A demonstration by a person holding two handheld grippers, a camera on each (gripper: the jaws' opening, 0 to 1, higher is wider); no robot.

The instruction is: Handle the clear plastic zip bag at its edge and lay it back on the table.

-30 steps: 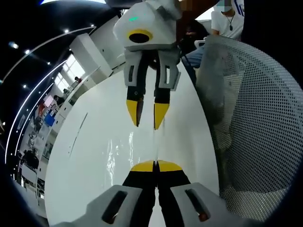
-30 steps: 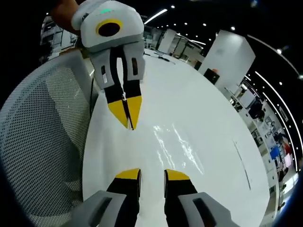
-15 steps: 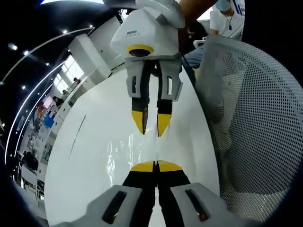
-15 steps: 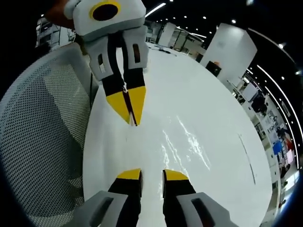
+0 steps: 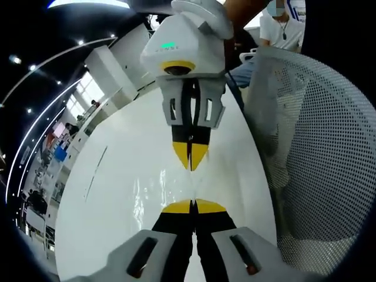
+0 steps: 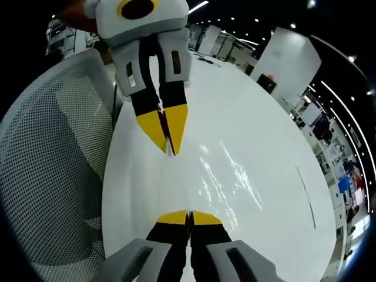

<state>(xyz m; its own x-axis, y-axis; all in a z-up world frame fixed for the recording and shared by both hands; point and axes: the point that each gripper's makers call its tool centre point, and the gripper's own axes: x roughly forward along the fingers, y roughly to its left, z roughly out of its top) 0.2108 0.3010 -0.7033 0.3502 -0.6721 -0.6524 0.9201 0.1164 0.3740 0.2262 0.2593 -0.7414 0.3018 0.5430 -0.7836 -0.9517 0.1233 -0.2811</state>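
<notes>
The clear zip bag (image 5: pixel 154 187) lies on the white table (image 5: pixel 111 176) and shows mostly as wrinkled glare; in the right gripper view the bag (image 6: pixel 230 176) gleams right of centre. My left gripper (image 5: pixel 192 203) is shut at the bag's near edge. Opposite it, tips pointing toward me, my right gripper (image 5: pixel 190 166) is shut on the same thin edge a short way off. In the right gripper view my right gripper (image 6: pixel 189 215) is closed at the bottom, while the left gripper (image 6: pixel 170 151) points down at it from above, jaws together.
A grey mesh chair back (image 5: pixel 317 147) stands close along the table's edge, and it rises at the left of the right gripper view (image 6: pixel 53 164). A person in a white shirt (image 5: pixel 283 26) sits beyond it. Office desks and ceiling lights lie far off.
My right gripper's jaws have gone from open to shut and it has come closer to the left gripper. The left gripper has stayed shut.
</notes>
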